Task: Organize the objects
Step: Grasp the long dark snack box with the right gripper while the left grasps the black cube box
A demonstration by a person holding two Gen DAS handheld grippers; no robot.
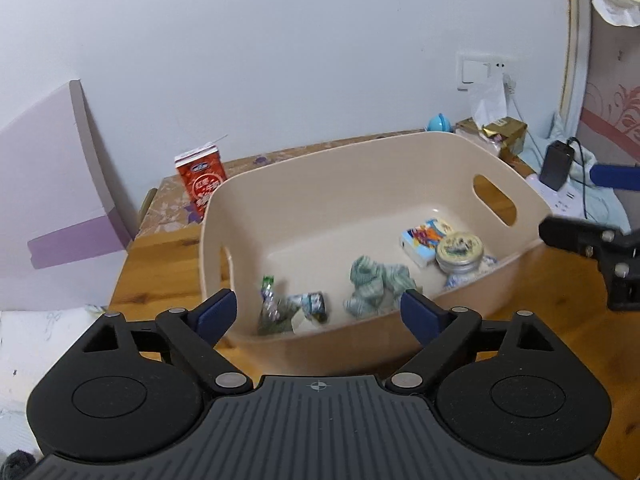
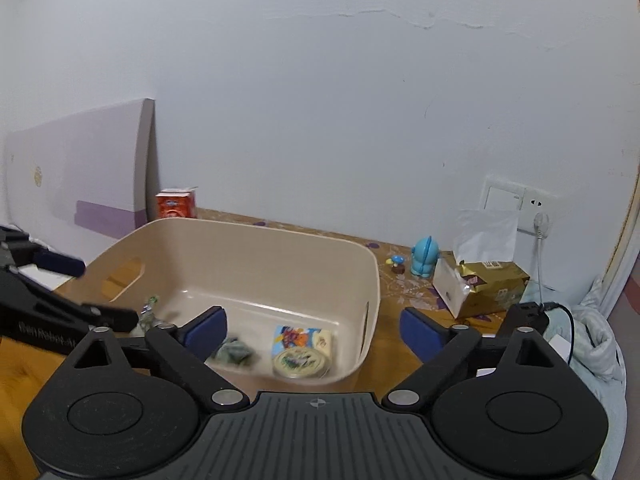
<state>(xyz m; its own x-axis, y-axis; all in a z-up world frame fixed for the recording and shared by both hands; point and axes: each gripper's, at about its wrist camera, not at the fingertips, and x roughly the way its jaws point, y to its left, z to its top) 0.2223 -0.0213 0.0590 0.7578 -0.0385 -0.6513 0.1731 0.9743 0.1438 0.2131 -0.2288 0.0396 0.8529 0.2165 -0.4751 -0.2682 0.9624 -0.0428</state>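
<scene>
A beige plastic basket [image 1: 404, 152] with handle slots stands on the wooden table [image 1: 160, 252]. In it lie a green-white sock bundle [image 1: 374, 284], a round tin [image 1: 459, 252], a colourful small box [image 1: 424, 240] and candy wrappers [image 1: 288, 308]. My left gripper [image 1: 318, 314] is open and empty, just above the basket's near wall. My right gripper [image 2: 314, 330] is open and empty, over the basket's [image 2: 256, 236] near right corner, above the tin [image 2: 299, 362] and the colourful box [image 2: 302, 338]. The sock bundle [image 2: 234, 352] shows blurred by its left finger.
A red carton [image 1: 201, 184] stands behind the basket. A blue toy [image 2: 425, 258], a tiny mushroom figure [image 2: 397, 261] and a gold tissue pack [image 2: 486, 286] sit to the right by the wall socket [image 2: 534, 202]. A black charger [image 1: 556, 164] and cloth lie at far right. A white-purple board [image 1: 48, 184] leans left.
</scene>
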